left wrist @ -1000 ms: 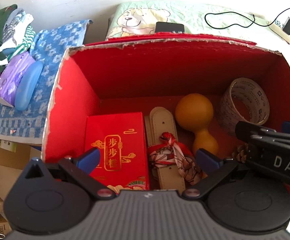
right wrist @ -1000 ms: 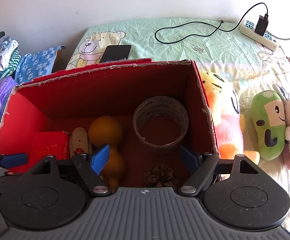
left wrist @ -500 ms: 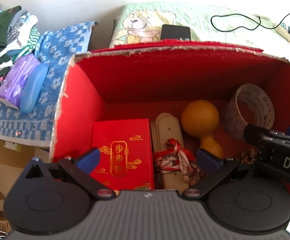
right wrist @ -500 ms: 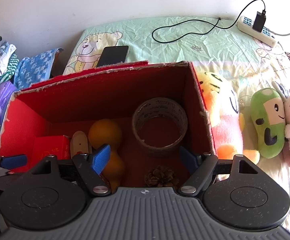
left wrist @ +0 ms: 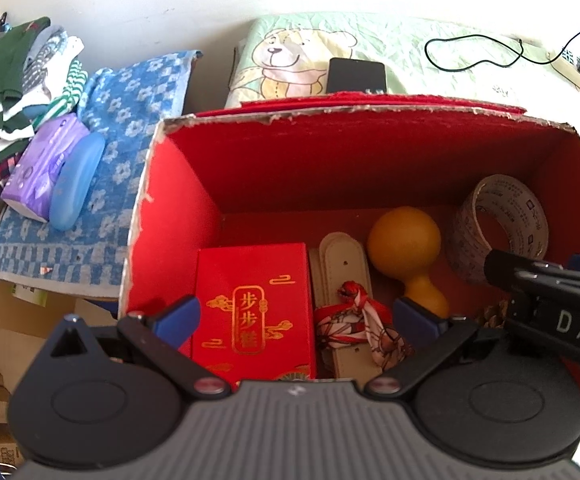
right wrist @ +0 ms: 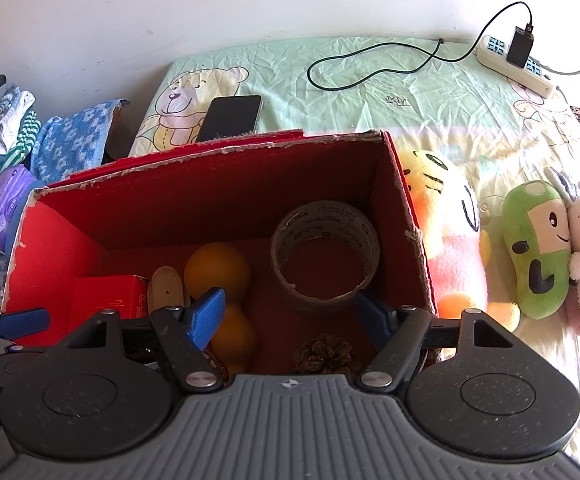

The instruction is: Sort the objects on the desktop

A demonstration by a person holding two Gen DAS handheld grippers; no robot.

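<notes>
A red cardboard box with torn rims (left wrist: 177,216) stands open on a bed covered in a pale green bear-print sheet (right wrist: 370,92). On its floor, from the left wall to the right, lie a flat red packet with gold Chinese characters (left wrist: 251,312), a beige leather strap (left wrist: 344,256) with a red-and-white patterned cloth knot (left wrist: 364,320) on it, an orange-brown gourd (left wrist: 406,244), a brown pine cone (right wrist: 326,354) near the front wall, and a roll of printed packing tape (right wrist: 326,256) leaning in the far right corner. The left hand-held gripper (left wrist: 296,320) hangs spread wide over the packet and strap, holding nothing. The right hand-held gripper (right wrist: 290,312), lettered "DAS" on its side, has just been narrowing a little yet is still wide, with the pine cone below its jaws and untouched. A black phone (right wrist: 231,116) lies on the sheet behind the box, a white power strip (right wrist: 514,64) with a black charger near the far right corner. Plush toys (right wrist: 538,248) crowd the box's right wall. Left of the bed, a blue checked towel (left wrist: 121,120) carries a purple tissue pack (left wrist: 41,168) and a blue glasses case (left wrist: 75,180).
</notes>
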